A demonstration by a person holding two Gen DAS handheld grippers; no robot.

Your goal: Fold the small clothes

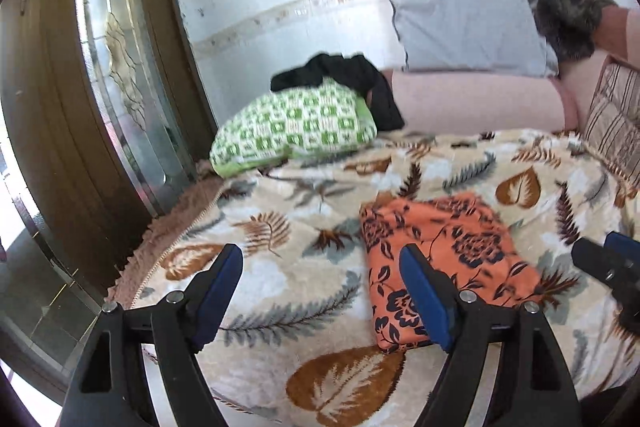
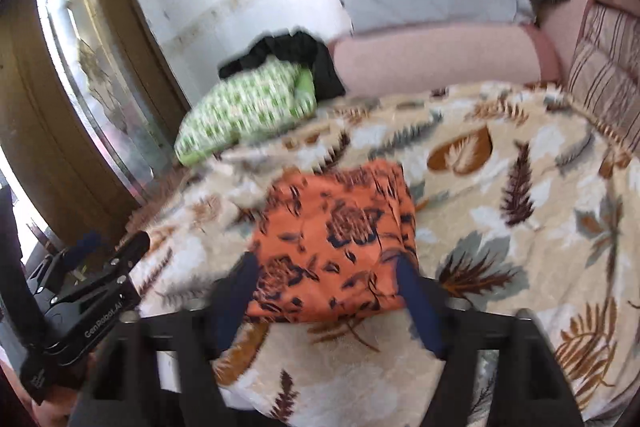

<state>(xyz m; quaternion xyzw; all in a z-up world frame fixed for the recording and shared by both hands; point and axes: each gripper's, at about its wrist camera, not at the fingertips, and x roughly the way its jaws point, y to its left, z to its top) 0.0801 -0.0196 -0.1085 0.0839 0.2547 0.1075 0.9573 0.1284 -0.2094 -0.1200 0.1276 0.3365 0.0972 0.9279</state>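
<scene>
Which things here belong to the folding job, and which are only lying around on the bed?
Belongs to the job:
orange floral garment, lying folded on the blanket
left tool, open
right tool, open

Just lying about:
green patterned pillow
black cloth
grey pillow
leaf-print blanket

An orange cloth garment printed with dark navy flowers point(image 1: 444, 259) point(image 2: 336, 239) is seen folded into a compact, roughly rectangular packet, laid flat. It is found just ahead of the right jaws, released, and beyond the left jaws' right-hand finger.
</scene>
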